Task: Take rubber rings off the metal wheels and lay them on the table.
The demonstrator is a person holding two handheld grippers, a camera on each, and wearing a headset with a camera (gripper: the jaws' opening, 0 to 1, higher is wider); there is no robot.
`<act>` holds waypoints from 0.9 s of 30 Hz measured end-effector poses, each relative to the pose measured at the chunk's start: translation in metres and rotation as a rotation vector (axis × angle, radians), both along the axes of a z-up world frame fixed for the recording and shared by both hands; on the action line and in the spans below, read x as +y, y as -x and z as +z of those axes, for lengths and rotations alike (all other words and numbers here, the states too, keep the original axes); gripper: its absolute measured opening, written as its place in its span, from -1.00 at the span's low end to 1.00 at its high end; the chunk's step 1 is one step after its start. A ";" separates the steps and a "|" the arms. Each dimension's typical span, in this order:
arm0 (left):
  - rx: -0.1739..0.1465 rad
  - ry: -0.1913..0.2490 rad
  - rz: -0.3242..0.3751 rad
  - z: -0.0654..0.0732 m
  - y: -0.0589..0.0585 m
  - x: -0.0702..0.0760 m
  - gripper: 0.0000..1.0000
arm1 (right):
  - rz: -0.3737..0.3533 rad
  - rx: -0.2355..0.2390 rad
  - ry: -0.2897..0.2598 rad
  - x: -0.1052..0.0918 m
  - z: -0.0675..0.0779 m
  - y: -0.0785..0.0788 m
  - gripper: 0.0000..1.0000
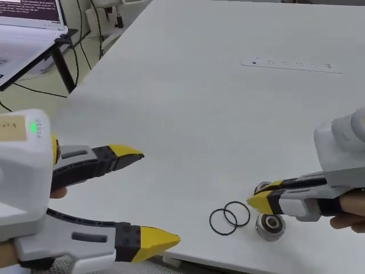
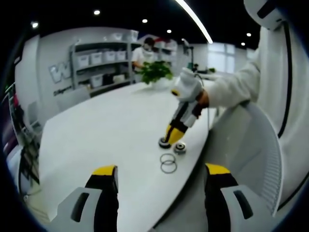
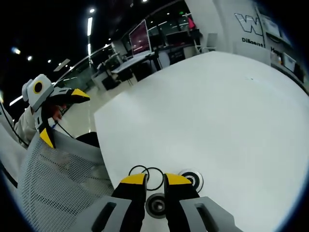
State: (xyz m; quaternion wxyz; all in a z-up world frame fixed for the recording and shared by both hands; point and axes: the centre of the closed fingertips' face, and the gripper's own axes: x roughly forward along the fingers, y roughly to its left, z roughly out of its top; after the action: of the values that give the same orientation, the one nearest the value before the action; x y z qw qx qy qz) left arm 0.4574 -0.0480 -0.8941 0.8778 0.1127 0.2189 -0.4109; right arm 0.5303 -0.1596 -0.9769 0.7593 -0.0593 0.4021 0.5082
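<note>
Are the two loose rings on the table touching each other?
Touching. The head view shows the nearer ring and the farther ring overlapping, their outlines crossing at two spots. The right gripper view shows the same overlap.

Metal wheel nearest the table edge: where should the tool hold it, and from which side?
Probably across its outer rim, coming from above: the metal wheel lies flat on the table, hub up, so its round side wall is exposed.
</note>
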 end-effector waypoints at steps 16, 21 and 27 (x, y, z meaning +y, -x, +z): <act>-0.036 0.008 -0.082 0.010 0.000 -0.011 0.44 | -0.112 -0.123 -0.047 -0.047 0.055 0.000 -0.65; -0.057 -0.006 -0.096 0.015 -0.002 -0.017 0.43 | -0.145 -0.139 -0.044 -0.065 0.059 0.004 -0.64; -0.098 -0.024 -0.086 0.027 -0.012 -0.027 0.42 | -0.124 -0.146 -0.051 -0.074 0.058 0.006 -0.62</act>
State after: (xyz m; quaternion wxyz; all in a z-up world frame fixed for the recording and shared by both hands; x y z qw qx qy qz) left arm 0.4692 -0.0754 -0.8674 0.8675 0.1524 0.1755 -0.4398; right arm 0.5246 -0.2339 -0.9186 0.8177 -0.0520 0.3357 0.4647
